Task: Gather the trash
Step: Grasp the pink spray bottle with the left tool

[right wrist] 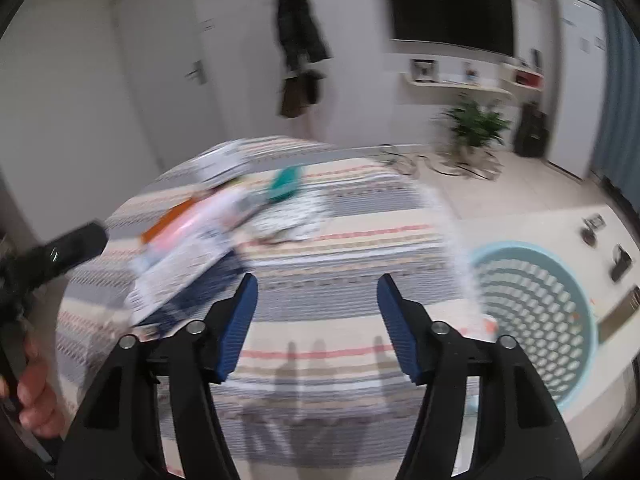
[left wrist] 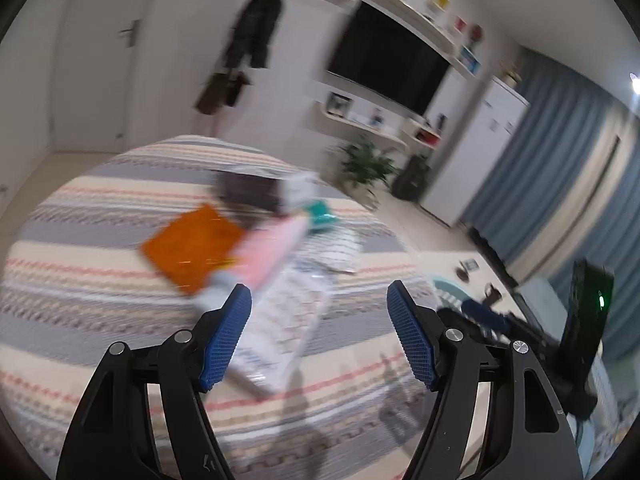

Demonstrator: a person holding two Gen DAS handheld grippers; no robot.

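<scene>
A blurred pile of trash lies on the striped bed (left wrist: 100,320): an orange packet (left wrist: 192,250), a pink packet (left wrist: 268,252), a white printed plastic bag (left wrist: 288,320) and a teal scrap (left wrist: 320,214). My left gripper (left wrist: 319,292) is open just short of the white bag, with nothing between its blue pads. My right gripper (right wrist: 317,280) is open over the bed cover, also with nothing between its pads, and the pile (right wrist: 180,272) lies to its left. A light blue perforated basket (right wrist: 520,246) stands on the floor at the right of the bed.
A hand (right wrist: 36,392) holds the other gripper's black body (right wrist: 60,256) at the left edge. Small dark items (right wrist: 620,264) lie on the floor beyond the basket. A potted plant (right wrist: 476,124), a wall television (right wrist: 452,12), a hanging coat (right wrist: 296,24) and blue curtains (left wrist: 560,152) line the room.
</scene>
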